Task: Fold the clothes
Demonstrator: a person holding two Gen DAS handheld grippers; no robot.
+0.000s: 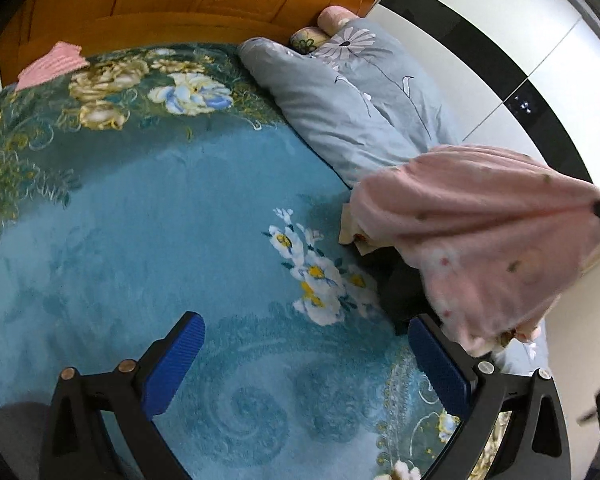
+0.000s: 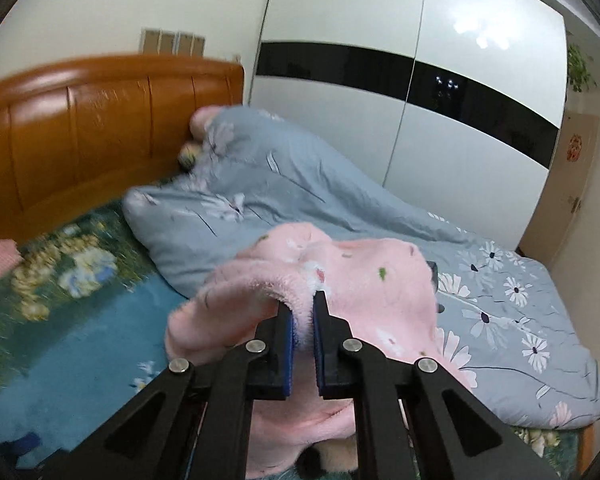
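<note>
Pink fleece garment (image 2: 340,280) lifted clear of the teal bedspread (image 1: 140,220), bunched and hanging, pinched at one fuzzy edge by the right gripper (image 2: 303,312), jaws nearly together on the cloth. Left gripper (image 1: 304,344) spread wide over the near bedspread, holding nothing. Risks, as judged: thin one-edge pinch slipping under the garment's weight; loose folds trailing onto the grey duvet (image 2: 300,200) at right or over the dark pile (image 1: 400,284) beneath; uneven lay-down.

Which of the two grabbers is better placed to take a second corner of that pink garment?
Probably the left gripper: it is open and empty beside the pink garment, while the right gripper is shut on it.
</note>
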